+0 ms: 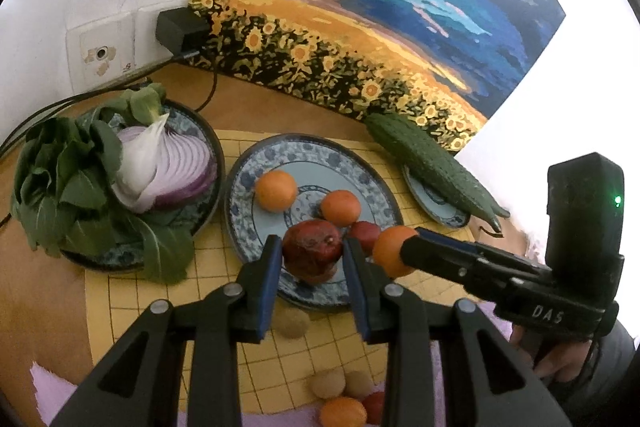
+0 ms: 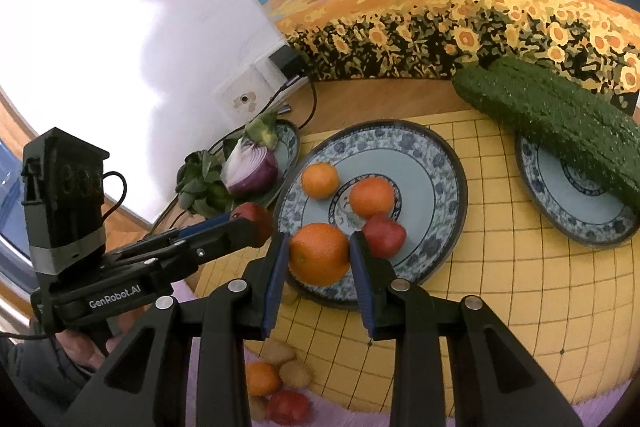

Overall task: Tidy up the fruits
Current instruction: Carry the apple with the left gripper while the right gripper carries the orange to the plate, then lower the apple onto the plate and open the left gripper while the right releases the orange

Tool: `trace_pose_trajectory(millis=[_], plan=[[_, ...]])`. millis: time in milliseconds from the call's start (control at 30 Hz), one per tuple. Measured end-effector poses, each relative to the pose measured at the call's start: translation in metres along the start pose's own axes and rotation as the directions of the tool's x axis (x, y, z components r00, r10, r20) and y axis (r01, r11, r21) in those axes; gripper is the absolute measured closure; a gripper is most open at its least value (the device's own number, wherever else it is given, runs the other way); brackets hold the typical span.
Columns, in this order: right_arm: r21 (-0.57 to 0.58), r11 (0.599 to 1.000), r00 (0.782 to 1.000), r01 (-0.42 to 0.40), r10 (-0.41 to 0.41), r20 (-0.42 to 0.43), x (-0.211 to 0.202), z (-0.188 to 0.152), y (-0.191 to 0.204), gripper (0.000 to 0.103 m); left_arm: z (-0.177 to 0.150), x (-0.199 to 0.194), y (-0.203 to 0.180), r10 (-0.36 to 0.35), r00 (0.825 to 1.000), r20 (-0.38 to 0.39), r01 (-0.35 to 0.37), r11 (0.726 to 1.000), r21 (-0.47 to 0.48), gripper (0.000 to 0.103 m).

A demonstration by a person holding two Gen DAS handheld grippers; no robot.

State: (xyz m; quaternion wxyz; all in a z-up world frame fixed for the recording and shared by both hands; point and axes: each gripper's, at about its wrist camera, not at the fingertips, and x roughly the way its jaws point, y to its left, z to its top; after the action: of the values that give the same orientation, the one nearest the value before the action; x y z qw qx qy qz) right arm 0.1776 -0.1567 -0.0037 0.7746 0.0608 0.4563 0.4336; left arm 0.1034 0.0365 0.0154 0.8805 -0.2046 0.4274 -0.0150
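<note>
My left gripper (image 1: 312, 255) is shut on a dark red fruit (image 1: 312, 251) and holds it over the near rim of the blue patterned plate (image 1: 264, 147). My right gripper (image 2: 320, 259) is shut on an orange (image 2: 319, 253) over the same plate's (image 2: 440, 163) near edge. On the plate lie two oranges (image 1: 276, 190) (image 1: 341, 207) and a small red fruit (image 1: 366, 231). In the right wrist view they show as two oranges (image 2: 320, 180) (image 2: 372, 197) and a red fruit (image 2: 384, 235). The right gripper appears in the left wrist view with its orange (image 1: 392, 251).
Loose fruits lie at the mat's near edge (image 1: 344, 399) (image 2: 276, 383). A plate with half a red onion (image 1: 168, 167) and greens (image 1: 64, 183) stands left. A cucumber (image 2: 552, 119) rests on a small plate (image 2: 576, 211) at right. A painting (image 1: 360, 7) and cables (image 1: 208, 95) stand behind.
</note>
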Motion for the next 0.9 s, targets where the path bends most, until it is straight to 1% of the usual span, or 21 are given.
trace_pose_trajectory(millis=[100,233,500,600,700,800,900], plan=[[0.007,1.000,1.000,0.004,-0.004,0.002,0.003,0.003,-0.003,0.070,0.003,0.004,0.000,0.013,1.000,-0.002,-0.013,1.000,0.013,0.071],[0.000,1.000,1.000,0.007,-0.007,0.002,0.009,0.011,-0.002,0.070,0.008,0.012,0.003,0.022,1.000,-0.009,-0.022,1.000,0.007,0.071],[-0.110,0.994,0.999,0.022,-0.026,-0.039,0.039,0.018,0.017,0.071,0.006,0.020,0.011,0.045,0.999,-0.023,-0.046,0.999,-0.013,0.070],[-0.132,0.991,0.998,0.023,-0.030,-0.050,0.046,0.017,0.019,0.071,0.005,0.021,0.014,0.051,0.998,-0.029,-0.051,0.999,-0.018,0.070],[-0.126,0.992,0.998,0.020,-0.027,-0.056,0.050,0.017,0.018,0.071,0.006,0.023,0.016,0.059,0.998,-0.035,-0.060,0.998,-0.021,0.070],[-0.135,0.990,0.998,0.036,-0.044,-0.053,0.051,0.017,0.018,0.070,0.007,0.023,0.016,0.062,0.998,-0.035,-0.062,0.998,-0.017,0.070],[-0.157,0.985,0.996,0.072,-0.080,-0.046,0.051,0.019,0.018,0.070,0.007,0.023,0.016,0.061,0.997,-0.036,-0.062,0.998,-0.018,0.070]])
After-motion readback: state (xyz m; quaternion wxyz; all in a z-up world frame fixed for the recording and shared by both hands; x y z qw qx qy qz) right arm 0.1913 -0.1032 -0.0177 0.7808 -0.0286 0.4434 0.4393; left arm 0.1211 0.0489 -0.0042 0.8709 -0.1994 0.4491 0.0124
